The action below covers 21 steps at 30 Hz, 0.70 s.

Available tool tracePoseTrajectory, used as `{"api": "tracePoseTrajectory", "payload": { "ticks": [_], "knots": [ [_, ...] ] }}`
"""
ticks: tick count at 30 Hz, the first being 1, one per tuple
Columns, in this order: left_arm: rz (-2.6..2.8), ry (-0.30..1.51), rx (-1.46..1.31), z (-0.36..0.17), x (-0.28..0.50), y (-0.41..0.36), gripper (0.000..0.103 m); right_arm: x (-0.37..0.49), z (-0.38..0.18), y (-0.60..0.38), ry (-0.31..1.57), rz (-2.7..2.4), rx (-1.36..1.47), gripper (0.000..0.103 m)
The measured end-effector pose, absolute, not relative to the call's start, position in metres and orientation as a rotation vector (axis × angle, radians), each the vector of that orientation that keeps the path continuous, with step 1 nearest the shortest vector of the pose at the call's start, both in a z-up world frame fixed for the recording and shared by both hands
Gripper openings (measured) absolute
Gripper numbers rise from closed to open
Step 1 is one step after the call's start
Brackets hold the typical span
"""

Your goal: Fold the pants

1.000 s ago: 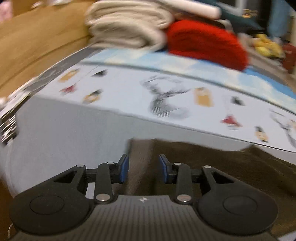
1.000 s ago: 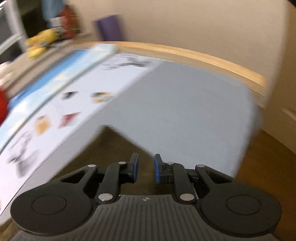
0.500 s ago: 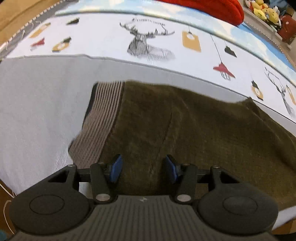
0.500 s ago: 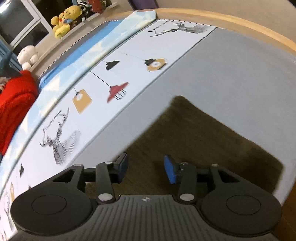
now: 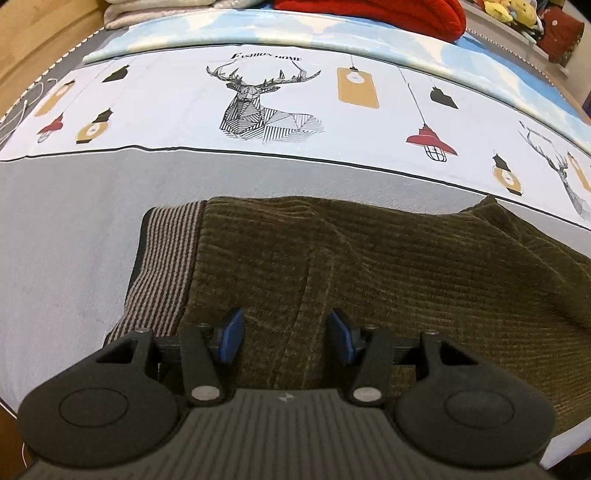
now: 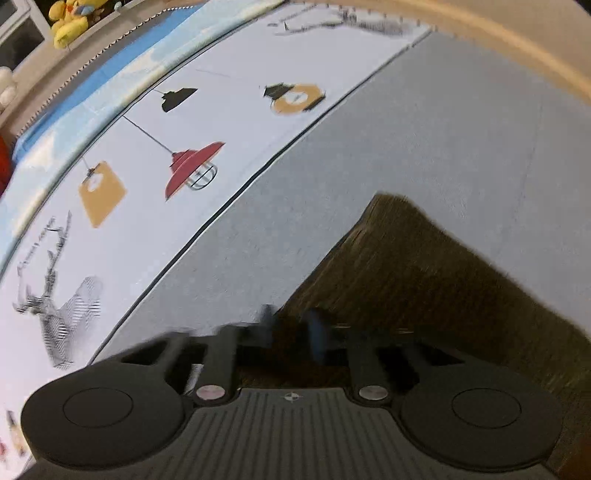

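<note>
Two grippers hang over olive corduroy pants (image 5: 388,280) spread on the grey part of a bed sheet (image 5: 74,229). In the left wrist view the pants fill the middle and the 3 o'clock side, with their striped waistband (image 5: 162,266) turned out at about 9 o'clock of the garment. The left gripper (image 5: 286,336) points down at the cloth near that waistband, its blue pads (image 5: 232,334) standing apart with corduroy under the gap; they do not pinch it. Its jaws have just been opening.

Toward 12 o'clock the sheet turns white, printed with a deer (image 5: 258,107), hanging lamps (image 5: 430,142) and tags. Beyond lie a pale blue blanket (image 5: 258,29), a red knit (image 5: 388,13) and a folded beige cloth (image 5: 147,11), both cut off by the top edge. Plush toys (image 5: 509,11) sit at 1 o'clock. Nothing lies on the pants themselves.

The right wrist view is smeared. A corner of the pants (image 6: 424,273) reaches from 5 o'clock toward the centre. The right gripper (image 6: 291,328) sits over its edge, fingers blurred into dark streaks; the jaws have just been closing and now stand together. Whether cloth is caught between them cannot be made out. A wooden bed rim (image 6: 498,40) curves across 1 o'clock, and yellow plush (image 6: 70,20) shows at 11 o'clock.
</note>
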<state>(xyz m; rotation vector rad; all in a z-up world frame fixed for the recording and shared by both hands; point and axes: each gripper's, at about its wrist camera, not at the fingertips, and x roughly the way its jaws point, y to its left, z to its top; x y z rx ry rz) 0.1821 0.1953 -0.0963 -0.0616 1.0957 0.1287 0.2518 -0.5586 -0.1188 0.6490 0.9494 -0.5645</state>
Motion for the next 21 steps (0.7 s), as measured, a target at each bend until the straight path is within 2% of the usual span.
{"api": "tracePoseTrajectory", "payload": {
  "ticks": [3,7,9,12,13,14,15,20,21],
  "knots": [
    [0.103,1.089,-0.072,-0.096,0.184,0.193,0.056,0.23,-0.097,-0.577,0.759,-0.674,0.827,0.005],
    [0.075,1.065,-0.032,-0.093,0.184,0.185,0.056,0.22,-0.125,-0.596,0.81,-0.71,0.951,0.008],
    [0.068,1.057,-0.045,-0.091,0.183,0.186,0.055,0.215,-0.129,-0.6,0.803,-0.715,1.003,0.023],
    [0.08,1.045,-0.068,-0.088,0.18,0.192,0.055,0.22,-0.102,-0.582,0.773,-0.678,0.847,0.032],
    [0.094,1.067,-0.062,-0.092,0.18,0.195,0.054,0.224,-0.091,-0.569,0.756,-0.645,0.772,0.034],
    [0.118,1.122,-0.051,-0.1,0.181,0.199,0.046,0.228,-0.083,-0.559,0.745,-0.607,0.724,0.037],
    [0.135,1.172,-0.048,-0.109,0.182,0.202,0.044,0.231,-0.075,-0.546,0.732,-0.558,0.686,0.037],
    [0.136,1.172,-0.062,-0.107,0.177,0.204,0.044,0.257,-0.044,-0.453,0.704,-0.124,0.481,0.036],
    [0.136,1.17,-0.061,-0.106,0.177,0.202,0.044,0.261,-0.039,-0.428,0.701,-0.028,0.421,0.027]
  ]
}}
